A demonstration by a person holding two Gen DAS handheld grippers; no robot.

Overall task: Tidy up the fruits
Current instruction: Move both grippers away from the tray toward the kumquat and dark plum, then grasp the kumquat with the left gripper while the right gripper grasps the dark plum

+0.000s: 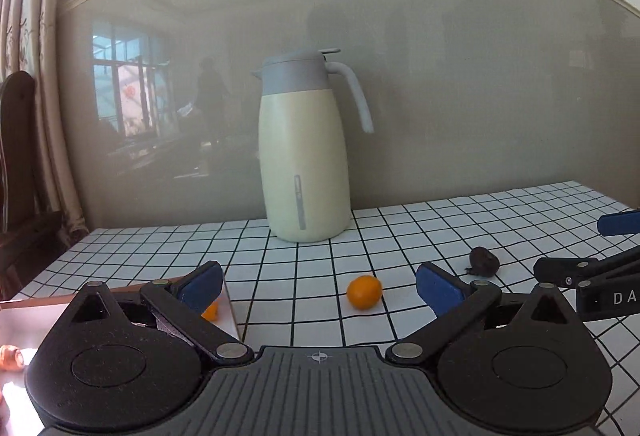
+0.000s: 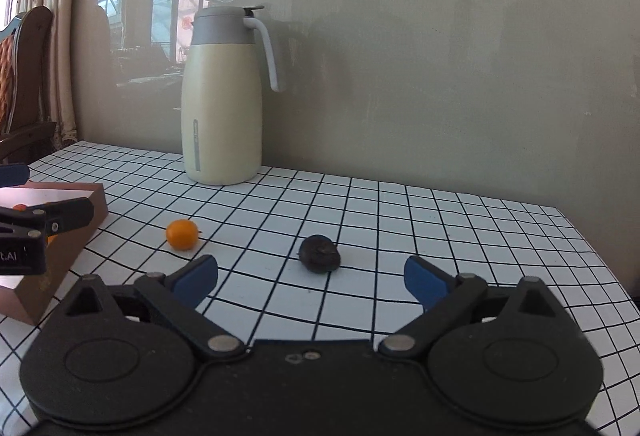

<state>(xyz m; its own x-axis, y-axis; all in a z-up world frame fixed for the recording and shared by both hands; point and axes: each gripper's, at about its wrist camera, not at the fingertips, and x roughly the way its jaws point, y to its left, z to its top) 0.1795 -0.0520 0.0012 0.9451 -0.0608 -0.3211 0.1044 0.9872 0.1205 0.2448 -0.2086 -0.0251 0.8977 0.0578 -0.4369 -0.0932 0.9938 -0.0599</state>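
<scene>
So there's a small orange fruit [image 1: 363,292] sitting on the counter [image 1: 440,220] just ahead of my left gripper [image 1: 319,288], a bit right of centre between its jaws, not touched by either pad. Those jaws are spread wide with nothing in them. A dark wrinkly fruit [image 2: 320,253] lies just in front of my right gripper [image 2: 311,282], pretty much centred in its gap, and those jaws are wide apart too, pads clear of it. From the right side the orange one is off past the left jaw. Further left sits a pinkish-brown box [image 2: 86,209], partly behind my left gripper's left jaw, with another bit of orange fruit [image 1: 211,311] showing inside it. Way beyond both jaws, against the wall, stands a cream jug [image 1: 303,155] with a grey lid, upright, handle pointing right.
</scene>
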